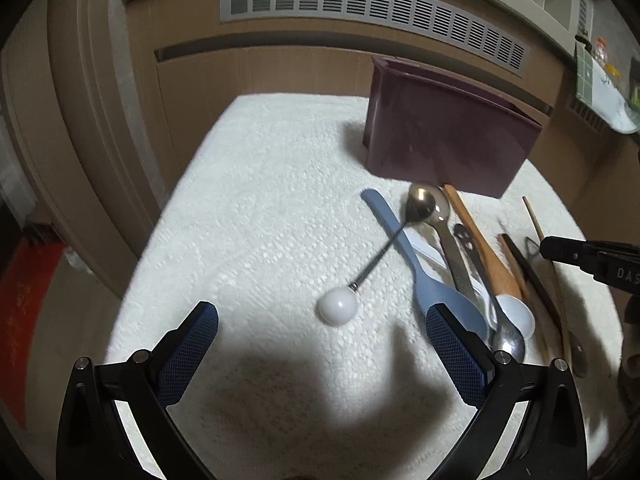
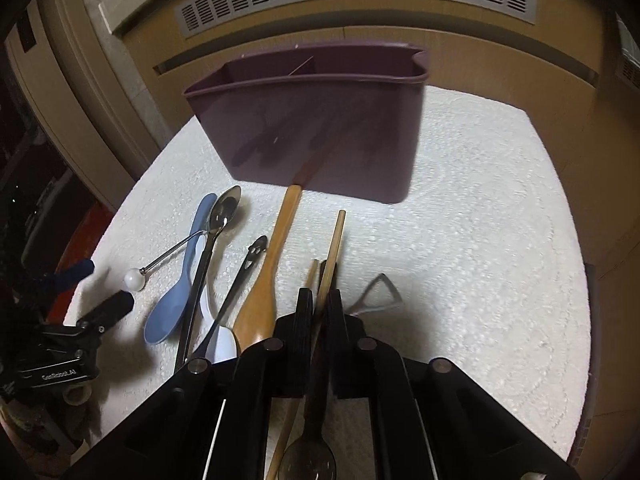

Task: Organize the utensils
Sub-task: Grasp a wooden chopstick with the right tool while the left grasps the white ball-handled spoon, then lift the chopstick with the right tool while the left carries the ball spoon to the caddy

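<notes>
A purple utensil holder [image 1: 448, 132] [image 2: 316, 136] stands upright at the back of the white textured mat [image 1: 260, 200]. In front of it lie several utensils: a blue spoon [image 1: 404, 248], a metal spoon with a white ball end [image 1: 337, 311], a steel spoon [image 2: 208, 252], a wooden spoon [image 2: 268, 276]. My left gripper [image 1: 324, 340] is open, low over the mat, the white ball just ahead between its fingers. My right gripper [image 2: 319, 296] is shut on a light wooden stick [image 2: 336, 240]; a dark spoon handle [image 2: 316, 360] runs through the same gap.
A brown cabinet front with a grey vent grille [image 1: 372, 12] rises behind the mat. The mat's right half [image 2: 480, 260] holds only a small wire-like triangle [image 2: 380, 292]. A red object [image 1: 20, 320] sits off the mat's left edge.
</notes>
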A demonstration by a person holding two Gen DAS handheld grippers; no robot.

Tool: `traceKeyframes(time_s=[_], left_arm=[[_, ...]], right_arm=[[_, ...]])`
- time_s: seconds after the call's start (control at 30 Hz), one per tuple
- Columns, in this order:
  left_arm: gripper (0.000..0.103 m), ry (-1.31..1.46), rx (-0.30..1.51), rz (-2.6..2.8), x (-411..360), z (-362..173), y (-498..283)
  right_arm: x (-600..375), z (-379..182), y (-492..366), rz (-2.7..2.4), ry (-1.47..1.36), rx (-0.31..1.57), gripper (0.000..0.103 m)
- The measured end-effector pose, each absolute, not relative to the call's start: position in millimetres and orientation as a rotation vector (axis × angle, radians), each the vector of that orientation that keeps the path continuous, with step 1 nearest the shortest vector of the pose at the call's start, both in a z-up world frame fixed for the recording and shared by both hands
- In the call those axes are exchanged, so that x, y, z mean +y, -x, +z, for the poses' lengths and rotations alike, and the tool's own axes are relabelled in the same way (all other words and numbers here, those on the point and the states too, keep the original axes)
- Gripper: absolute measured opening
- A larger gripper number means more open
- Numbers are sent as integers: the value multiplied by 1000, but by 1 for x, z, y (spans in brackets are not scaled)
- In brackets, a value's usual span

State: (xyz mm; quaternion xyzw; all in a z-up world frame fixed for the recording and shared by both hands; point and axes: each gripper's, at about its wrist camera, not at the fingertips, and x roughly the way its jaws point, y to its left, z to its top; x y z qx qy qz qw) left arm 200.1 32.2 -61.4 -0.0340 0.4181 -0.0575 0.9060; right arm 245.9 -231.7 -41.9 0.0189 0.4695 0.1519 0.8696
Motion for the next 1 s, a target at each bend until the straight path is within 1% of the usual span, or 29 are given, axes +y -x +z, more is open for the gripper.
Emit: traceKeyframes(time_s=[0.03,0.07,0.13,0.17,0.3,0.33,0.37,0.4,0.47,0.6,0.73,0.77,0.8,0.87,1.0], left_arm=[[96,88,874,-134,34,-63,-201],[86,87,881,-133,34,-63,-202],[73,74,898,-122,35,-65,-209],[68,70,908,-121,35,-67,-212],[58,26,928,-104,29,-73,-221],[46,7,923,-103,25,-73,-221],[29,-5,917,-107,23,-73,-222],[23,-7,915,-112,21,-72,-221],[23,8,897,-116,20,-66,-218],[23,21,797,-122,19,-39,-200],[23,16,718,-123,19,-13,-187],[23,11,696,-122,19,-7,-185],[23,5,676,-122,18,-1,-183],[23,-7,637,-131,17,11,-181],[23,-16,606,-147,13,22,-184]], right_arm=[[-233,-42,-245,318,-45,978,7],[-234,-42,-245,312,-51,973,7],[-237,-42,-244,305,-60,964,7],[-238,-42,-243,309,-65,959,7],[-239,-42,-239,329,-90,937,7],[-240,-40,-236,332,-98,933,7],[-241,-39,-235,336,-107,929,7],[-242,-36,-234,342,-116,923,7],[-242,-29,-227,343,-114,901,6],[-239,-16,-212,347,-79,866,6],[-238,-20,-214,340,-44,884,7],[-237,-23,-215,335,-34,896,9],[-236,-28,-216,325,-26,906,14],[-230,-37,-223,322,-11,929,18],[-213,-55,-242,310,18,989,18]])
